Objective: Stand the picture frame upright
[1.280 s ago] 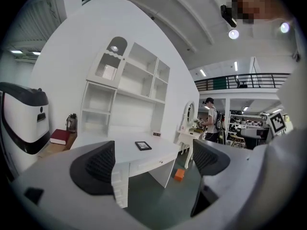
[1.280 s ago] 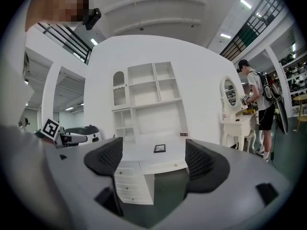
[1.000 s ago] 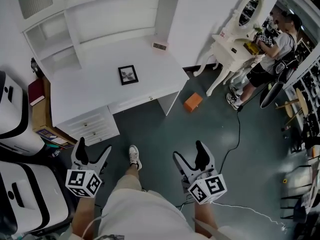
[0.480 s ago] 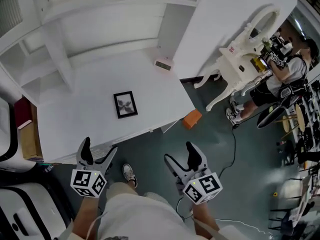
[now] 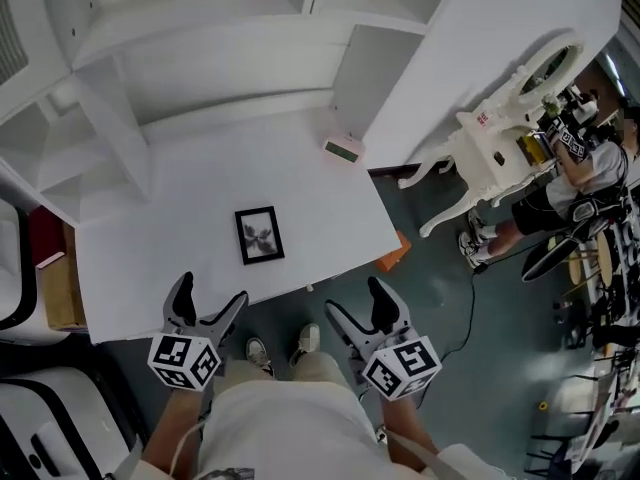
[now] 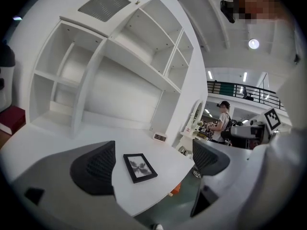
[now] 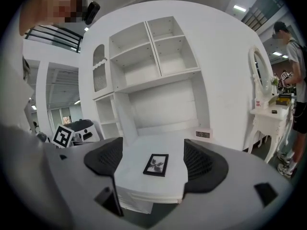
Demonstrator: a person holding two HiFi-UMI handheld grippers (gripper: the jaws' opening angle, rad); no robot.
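Frame (image 5: 259, 235) flat, face up on counter (image 5: 160, 268), just ahead of both sets of jaws, untouched. Left gripper (image 5: 211, 290) & right gripper (image 5: 354, 300): jaws spread wide, nothing held. Risk of skidding frame twd near edge if nudged, not pinched; of toppling back if let go too early.
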